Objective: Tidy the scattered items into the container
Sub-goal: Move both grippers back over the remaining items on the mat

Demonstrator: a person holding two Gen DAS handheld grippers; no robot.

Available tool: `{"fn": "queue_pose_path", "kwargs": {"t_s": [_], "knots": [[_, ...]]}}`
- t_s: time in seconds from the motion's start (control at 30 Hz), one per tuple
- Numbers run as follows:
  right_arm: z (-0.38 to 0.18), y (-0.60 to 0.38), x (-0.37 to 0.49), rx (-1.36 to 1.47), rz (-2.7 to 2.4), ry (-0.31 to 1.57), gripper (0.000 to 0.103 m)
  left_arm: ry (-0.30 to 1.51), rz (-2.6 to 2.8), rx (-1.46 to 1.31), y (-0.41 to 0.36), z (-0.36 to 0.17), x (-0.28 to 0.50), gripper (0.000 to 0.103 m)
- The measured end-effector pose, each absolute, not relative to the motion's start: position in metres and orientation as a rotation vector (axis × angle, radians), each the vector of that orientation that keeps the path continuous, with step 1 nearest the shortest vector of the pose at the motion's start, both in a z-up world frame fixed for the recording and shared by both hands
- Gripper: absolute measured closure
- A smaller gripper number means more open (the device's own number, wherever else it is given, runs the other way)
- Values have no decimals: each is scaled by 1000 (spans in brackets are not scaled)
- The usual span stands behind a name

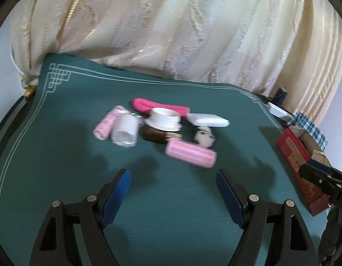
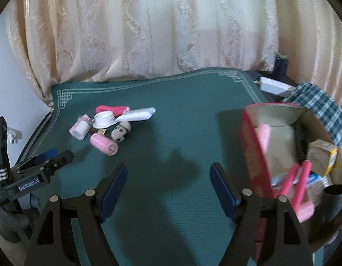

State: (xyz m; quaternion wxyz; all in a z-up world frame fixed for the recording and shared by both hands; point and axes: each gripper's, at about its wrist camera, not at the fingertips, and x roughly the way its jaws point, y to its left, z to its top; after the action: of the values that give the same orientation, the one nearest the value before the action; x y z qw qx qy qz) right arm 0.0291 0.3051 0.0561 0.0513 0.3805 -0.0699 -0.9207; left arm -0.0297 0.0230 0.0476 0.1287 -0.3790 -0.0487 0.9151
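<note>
- My left gripper [image 1: 173, 178] is released, jaws wide apart, nothing between the blue pads; it hovers over bare green mat [image 1: 60, 155] on the desk, short of the clutter.
- My right gripper [image 2: 168, 173] is likewise released and empty, also over bare mat, with the red box [image 2: 252, 146] just to its right.
- The scattered items sit in one tight cluster near the mat's middle, well apart from the box.
- Cluster contents: pink hair roller [image 1: 190, 154] nearest my left gripper; a second, smaller pink roller [image 1: 105, 125] at the left end, touching a white roll in clear wrap [image 1: 125, 133].
- White wide-brimmed lid or jar part [image 1: 164, 119] lies at the centre, resting over a brown-and-gold cosmetic tube [image 1: 159, 135].
- Behind these: hot-pink folded cloth [image 1: 148, 106] and a white flat packet [image 1: 209, 120]; a small panda figure [image 1: 205, 138] lies just beyond the near roller.
- The box stands open at the mat's right edge; inside I see a pink roller [image 2: 263, 133], pink sticks [image 2: 300, 184], a small yellowish carton [image 2: 321, 159]; the rest is blurred.
- A checked cloth [image 2: 321, 108] lies behind the box; striped curtain [image 2: 171, 33] backs the desk.
</note>
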Motion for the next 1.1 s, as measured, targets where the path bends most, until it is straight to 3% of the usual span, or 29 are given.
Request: {"fn": "queue_pose_path", "kwargs": {"t_s": [0.7, 0.93, 0.97, 1.07, 1.1], "knots": [[13, 280, -4, 1274, -2665, -244, 23, -121, 2782, -1219, -44, 28, -109, 22], [-3, 280, -10, 1318, -2627, -275, 23, -50, 2723, -1187, -21, 26, -113, 22], [-4, 280, -10, 1321, -2624, -275, 23, -36, 2715, -1184, -16, 25, -114, 24], [-4, 280, -9, 1317, -2624, -272, 23, -37, 2672, -1210, -6, 21, -122, 48], [-4, 280, -9, 1315, -2623, -272, 23, -40, 2666, -1216, -4, 20, -126, 48]]}}
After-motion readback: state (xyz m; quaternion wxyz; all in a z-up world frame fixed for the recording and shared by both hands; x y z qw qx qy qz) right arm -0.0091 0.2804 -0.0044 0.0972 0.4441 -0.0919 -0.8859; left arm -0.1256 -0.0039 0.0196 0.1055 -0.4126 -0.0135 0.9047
